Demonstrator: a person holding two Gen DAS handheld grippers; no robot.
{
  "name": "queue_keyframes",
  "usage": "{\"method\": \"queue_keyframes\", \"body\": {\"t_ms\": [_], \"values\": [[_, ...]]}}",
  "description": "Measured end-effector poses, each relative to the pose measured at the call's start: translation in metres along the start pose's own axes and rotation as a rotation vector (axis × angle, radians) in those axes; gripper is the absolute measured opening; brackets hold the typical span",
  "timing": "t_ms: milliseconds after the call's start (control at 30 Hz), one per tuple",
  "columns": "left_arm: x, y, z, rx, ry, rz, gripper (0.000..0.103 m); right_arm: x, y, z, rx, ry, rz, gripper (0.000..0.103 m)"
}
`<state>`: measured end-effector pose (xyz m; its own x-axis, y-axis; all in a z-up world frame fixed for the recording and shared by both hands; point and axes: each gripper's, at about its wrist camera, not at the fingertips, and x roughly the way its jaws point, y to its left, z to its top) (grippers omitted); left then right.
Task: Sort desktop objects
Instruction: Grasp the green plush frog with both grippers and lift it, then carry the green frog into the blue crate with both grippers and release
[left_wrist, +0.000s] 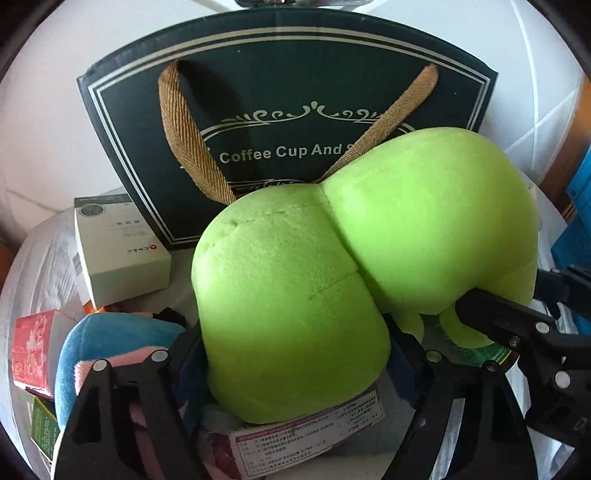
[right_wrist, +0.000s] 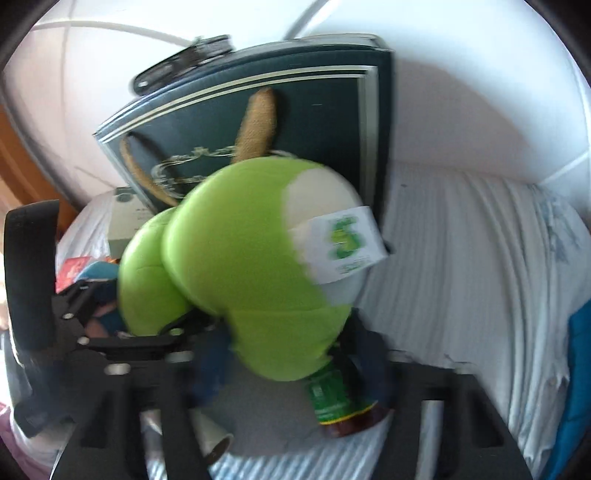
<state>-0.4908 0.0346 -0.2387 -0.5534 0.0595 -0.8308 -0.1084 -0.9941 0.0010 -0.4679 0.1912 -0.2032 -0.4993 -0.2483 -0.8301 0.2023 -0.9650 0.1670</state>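
A big light-green plush toy (left_wrist: 332, 258) lies on a heap of things in front of a dark green gift bag (left_wrist: 280, 74). My left gripper (left_wrist: 295, 350) straddles the toy's near lobe, and both fingers press into its sides. At the right edge of the left wrist view, a finger (left_wrist: 480, 314) of the right gripper pushes against the toy's small limb. In the blurred right wrist view the right gripper (right_wrist: 288, 350) clamps the lower end of the plush toy (right_wrist: 229, 251), which carries a white tag (right_wrist: 343, 240). The left gripper's finger (right_wrist: 177, 326) shows at that view's left.
A white box (left_wrist: 122, 251), a pink box (left_wrist: 33, 347), a blue and pink soft item (left_wrist: 110, 343) and a printed carton (left_wrist: 314, 432) crowd the left and front. A green-labelled brown bottle (right_wrist: 340, 406) lies under the toy. White cloth (right_wrist: 461, 277) spreads to the right, with a blue object (left_wrist: 580, 192) beyond.
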Motion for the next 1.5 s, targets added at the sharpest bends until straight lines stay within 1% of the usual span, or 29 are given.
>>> {"method": "queue_keyframes", "body": {"t_ms": [33,100,167,300,533,633,767,933,1100,1233,1367,1500], "values": [[-0.003,0.0,-0.003,-0.002,-0.009,-0.002,0.073,-0.002,0.005,-0.001,-0.023,-0.001,-0.021,0.049],[-0.012,0.005,-0.008,-0.025,-0.015,-0.018,0.071,-0.01,0.011,-0.007,-0.035,-0.008,-0.009,0.048],[-0.027,0.008,-0.013,-0.032,-0.032,-0.033,0.071,-0.022,0.015,-0.013,-0.043,-0.026,0.002,0.048],[-0.07,0.007,-0.026,-0.026,-0.095,-0.029,0.071,-0.059,0.023,-0.024,-0.063,-0.071,0.024,0.047],[-0.157,-0.002,-0.052,-0.032,-0.208,-0.03,0.071,-0.139,0.04,-0.045,-0.08,-0.164,0.062,0.047],[-0.196,-0.003,-0.055,-0.038,-0.242,-0.041,0.071,-0.172,0.049,-0.057,-0.083,-0.203,0.061,0.047],[-0.246,-0.021,-0.06,-0.028,-0.292,-0.049,0.071,-0.22,0.054,-0.074,-0.088,-0.253,0.054,0.047],[-0.307,-0.037,-0.079,0.001,-0.36,-0.064,0.071,-0.281,0.06,-0.097,-0.085,-0.323,0.042,0.047],[-0.36,-0.073,-0.097,0.036,-0.423,-0.098,0.071,-0.339,0.053,-0.126,-0.073,-0.394,0.018,0.047],[-0.39,-0.118,-0.111,0.076,-0.467,-0.135,0.071,-0.387,0.035,-0.155,-0.057,-0.449,-0.011,0.047],[-0.417,-0.174,-0.11,0.133,-0.507,-0.188,0.071,-0.434,0.0,-0.178,-0.021,-0.501,-0.05,0.047],[-0.439,-0.243,-0.106,0.204,-0.535,-0.24,0.071,-0.483,-0.051,-0.205,0.043,-0.552,-0.095,0.047]]}}
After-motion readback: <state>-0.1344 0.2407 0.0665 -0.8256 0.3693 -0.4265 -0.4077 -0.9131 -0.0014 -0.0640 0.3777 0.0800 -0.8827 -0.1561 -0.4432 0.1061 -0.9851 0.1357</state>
